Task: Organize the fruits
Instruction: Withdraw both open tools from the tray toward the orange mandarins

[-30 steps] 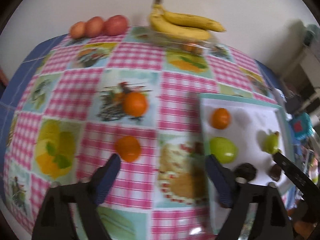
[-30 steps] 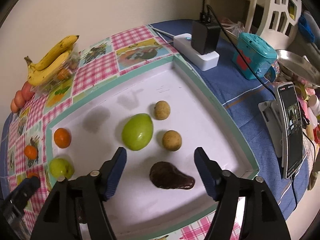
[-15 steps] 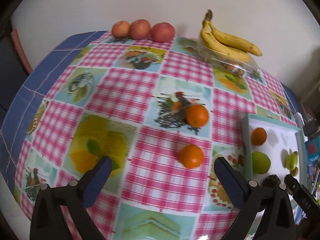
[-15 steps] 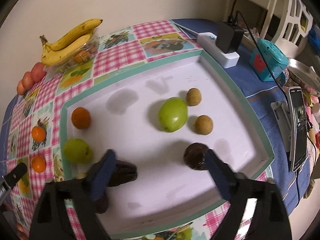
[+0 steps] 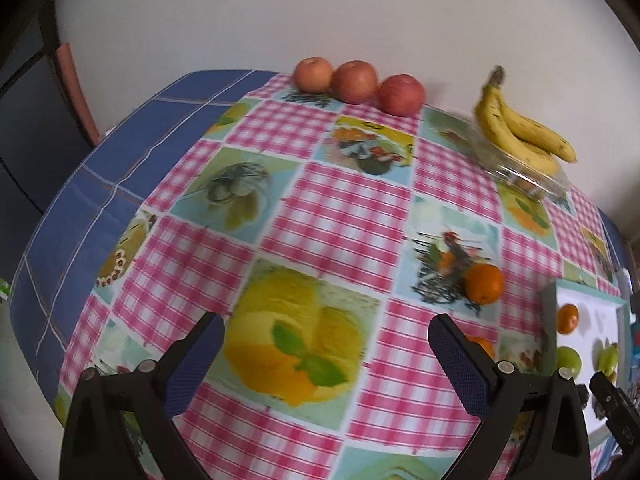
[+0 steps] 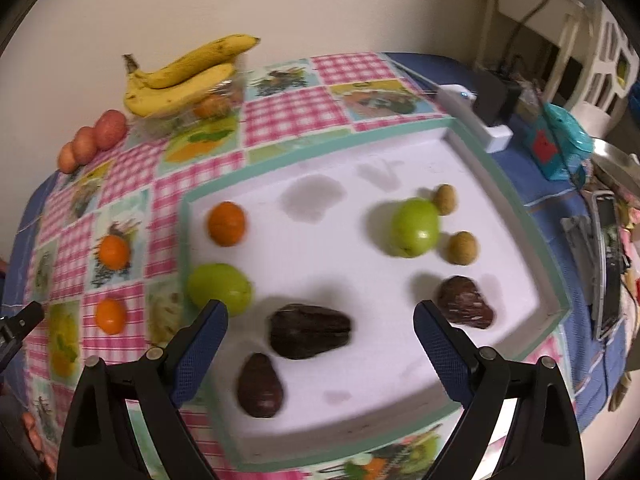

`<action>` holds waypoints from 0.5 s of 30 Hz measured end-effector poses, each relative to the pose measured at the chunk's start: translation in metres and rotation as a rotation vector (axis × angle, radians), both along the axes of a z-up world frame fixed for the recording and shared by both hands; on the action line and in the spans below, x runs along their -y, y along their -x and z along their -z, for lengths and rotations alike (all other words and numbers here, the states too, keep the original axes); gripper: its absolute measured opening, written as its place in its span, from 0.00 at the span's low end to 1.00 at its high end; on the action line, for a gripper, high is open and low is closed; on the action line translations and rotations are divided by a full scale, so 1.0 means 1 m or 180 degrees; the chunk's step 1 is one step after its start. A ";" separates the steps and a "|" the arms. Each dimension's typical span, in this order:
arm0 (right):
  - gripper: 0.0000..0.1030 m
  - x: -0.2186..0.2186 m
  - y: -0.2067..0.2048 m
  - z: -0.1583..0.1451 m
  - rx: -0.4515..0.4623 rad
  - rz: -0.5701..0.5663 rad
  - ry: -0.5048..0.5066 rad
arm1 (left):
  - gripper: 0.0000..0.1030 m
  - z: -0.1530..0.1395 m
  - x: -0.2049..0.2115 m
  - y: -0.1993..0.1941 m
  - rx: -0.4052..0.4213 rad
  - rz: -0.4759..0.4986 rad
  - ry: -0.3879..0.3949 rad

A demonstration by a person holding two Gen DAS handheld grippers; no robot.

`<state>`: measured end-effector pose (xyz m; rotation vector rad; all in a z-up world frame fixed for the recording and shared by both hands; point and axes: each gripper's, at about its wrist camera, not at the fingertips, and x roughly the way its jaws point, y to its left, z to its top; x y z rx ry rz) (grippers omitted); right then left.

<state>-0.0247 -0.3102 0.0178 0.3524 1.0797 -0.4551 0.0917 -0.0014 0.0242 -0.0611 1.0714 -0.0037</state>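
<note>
No legible writing on tablecloth [image 5: 344, 216]

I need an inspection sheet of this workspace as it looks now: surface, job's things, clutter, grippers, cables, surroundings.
Surface: table with pink checked fruit-print cloth over a blue cloth.
Job's things: white tray with mint-green rim holds one orange, two green round fruits, two small tan fruits, three dark brown fruits; two oranges on the cloth; three red apples and yellow bananas by the wall.
Clutter: white power strip, teal box, phone on a stand.
Grippers: left hand-held gripper and right hand-held gripper open, holding nothing.
Cables: black lead beyond the strip.
Surroundings: plain wall, white chair.
</note>
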 end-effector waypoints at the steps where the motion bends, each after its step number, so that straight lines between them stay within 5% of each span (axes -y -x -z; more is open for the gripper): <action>1: 0.91 -0.005 -0.004 -0.001 0.0002 -0.0041 0.0000 | 1.00 0.000 -0.005 -0.001 -0.0001 -0.0025 -0.0003; 15: 0.91 -0.085 -0.050 0.000 0.0049 -0.0596 -0.0109 | 1.00 0.021 -0.026 -0.016 -0.0202 -0.0062 -0.0098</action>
